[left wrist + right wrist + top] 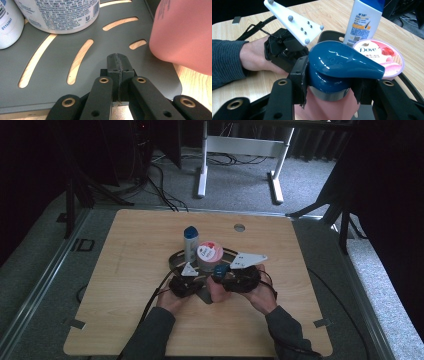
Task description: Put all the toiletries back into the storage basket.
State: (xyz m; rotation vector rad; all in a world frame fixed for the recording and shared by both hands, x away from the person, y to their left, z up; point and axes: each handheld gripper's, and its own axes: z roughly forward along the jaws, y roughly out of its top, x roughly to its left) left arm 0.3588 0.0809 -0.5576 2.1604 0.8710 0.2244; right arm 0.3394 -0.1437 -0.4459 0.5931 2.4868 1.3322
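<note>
A glossy pink pump bottle (329, 105), blue-capped, is pinched at its neck by the right gripper (329, 92), at the slotted grey tray's (62, 75) five o'clock edge. The left gripper's (117, 62) jaws are pressed together above the tray, which carries a Dove tub (384, 56) and a white bottle (364, 20).

**A Dim Room Around a Pale Wooden Table**

A light wooden tabletop with rounded corners (125, 285) stood on grey carpeted floor (240, 182). A small round hole (239, 227) sat near its far edge. Beyond it rose a white metal desk frame with two legs (240, 150), black cables (160, 185) trailing across the carpet beside it. Dark curtains (390, 195) closed the right side, black stand legs (75, 195) the left. The light was low.
</note>
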